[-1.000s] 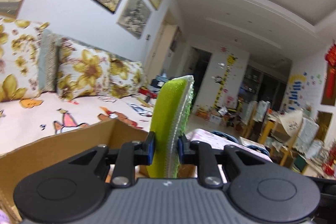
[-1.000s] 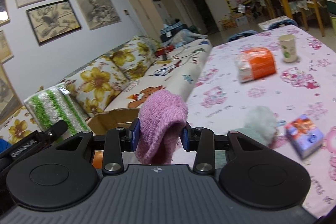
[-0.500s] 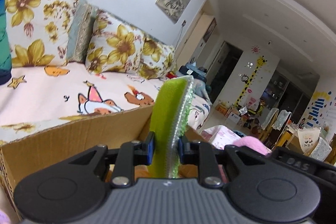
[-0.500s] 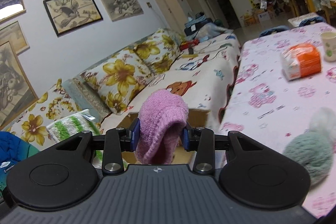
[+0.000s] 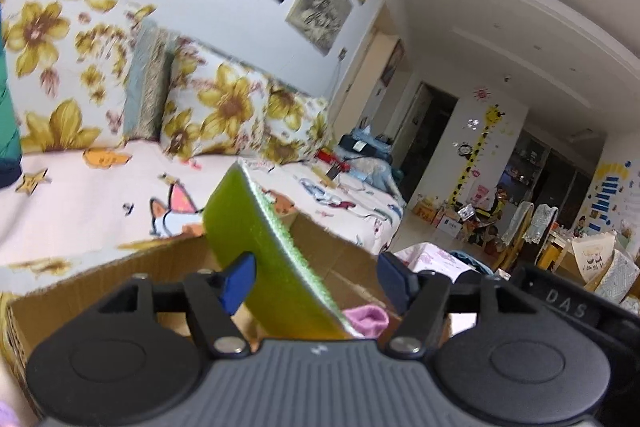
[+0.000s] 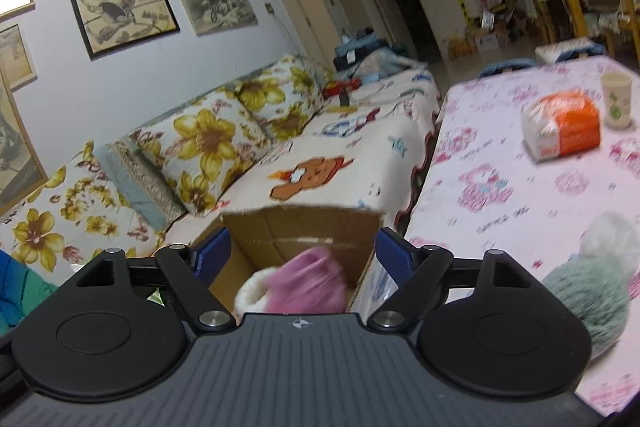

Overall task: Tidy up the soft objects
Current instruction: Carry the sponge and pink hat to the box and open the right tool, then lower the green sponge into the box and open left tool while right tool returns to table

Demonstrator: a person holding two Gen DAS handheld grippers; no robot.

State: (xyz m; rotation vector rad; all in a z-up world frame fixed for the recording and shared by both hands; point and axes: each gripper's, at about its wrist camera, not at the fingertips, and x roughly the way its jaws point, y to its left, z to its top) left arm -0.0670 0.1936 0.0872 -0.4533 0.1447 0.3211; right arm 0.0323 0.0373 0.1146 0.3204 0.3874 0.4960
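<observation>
left wrist view: the left gripper (image 5: 316,281) hangs over the box (image 5: 80,287); its jaws are opening, and the sponge (image 5: 256,239) leans tilted between them, touching the left pad and clear of the right one.
right wrist view: the right gripper (image 6: 302,253) is above the same box (image 6: 304,227); its jaws are opening and stand wide, with nothing between the pads.
sock: the pink sock (image 6: 308,285) is blurred just below the right gripper, inside the box mouth, seemingly dropping in; a pink edge of it (image 5: 366,319) also shows in the left view, low in the box.
box: open cardboard, set between the sofa (image 6: 280,155) and the table (image 6: 500,187).
left on the table: a fluffy green thing (image 6: 592,291), a tissue pack (image 6: 560,131) and a cup (image 6: 616,99).
step: release, both soft things being let go into the box together.
progress: partly done, by my reading; at least the fluffy green thing is not yet in the box.
next move: i judge the left jaws must part enough for the sponge to slip free, then both grippers lift clear of the box, and the right goes for the fluffy green thing.
</observation>
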